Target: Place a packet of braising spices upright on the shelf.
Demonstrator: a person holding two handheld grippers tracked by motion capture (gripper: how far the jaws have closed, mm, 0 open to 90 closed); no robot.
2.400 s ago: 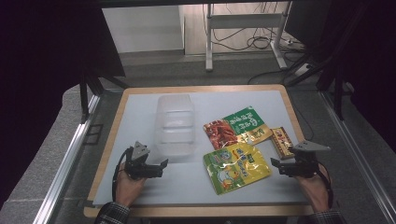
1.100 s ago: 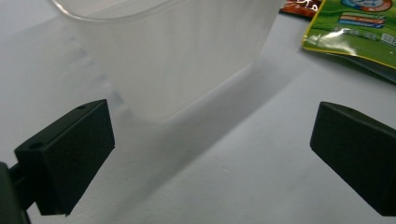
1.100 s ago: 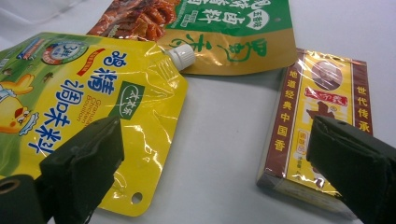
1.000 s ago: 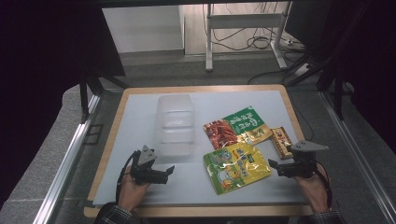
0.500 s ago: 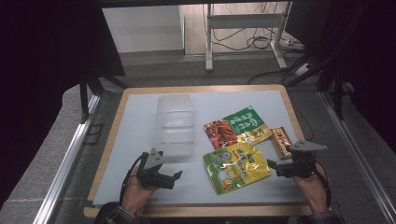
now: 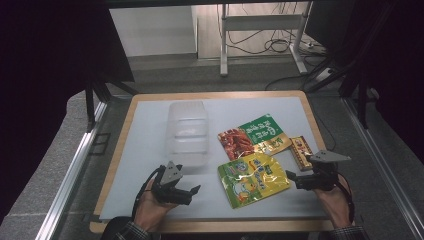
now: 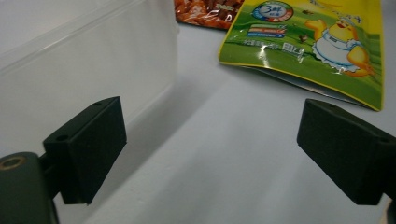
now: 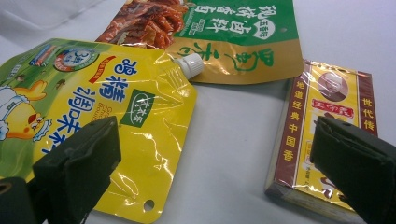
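Observation:
A clear plastic container (image 6: 188, 132) stands left of centre on the white table. To its right lie a red and green pouch (image 6: 252, 136), a yellow and green spouted pouch (image 6: 252, 179) and a small yellow box (image 6: 301, 151). My left gripper (image 6: 192, 192) is near the front edge, pointing right at the yellow pouch (image 7: 317, 42), beside the container (image 7: 93, 60). It is open; its jaws have just been closing a little over bare table. My right gripper (image 6: 292, 179) is open, pointing left between the yellow pouch (image 8: 93, 102) and the box (image 8: 322, 135).
The table has a wooden rim (image 6: 125, 130) and metal rails (image 6: 70, 170) run along both sides. A desk frame and cables (image 6: 260, 35) stand on the floor beyond the far edge. The red and green pouch (image 8: 224, 37) lies behind the yellow pouch's white cap (image 8: 190, 64).
My left hand has slid right along the front of the table, toward the yellow pouch. The right hand has kept still.

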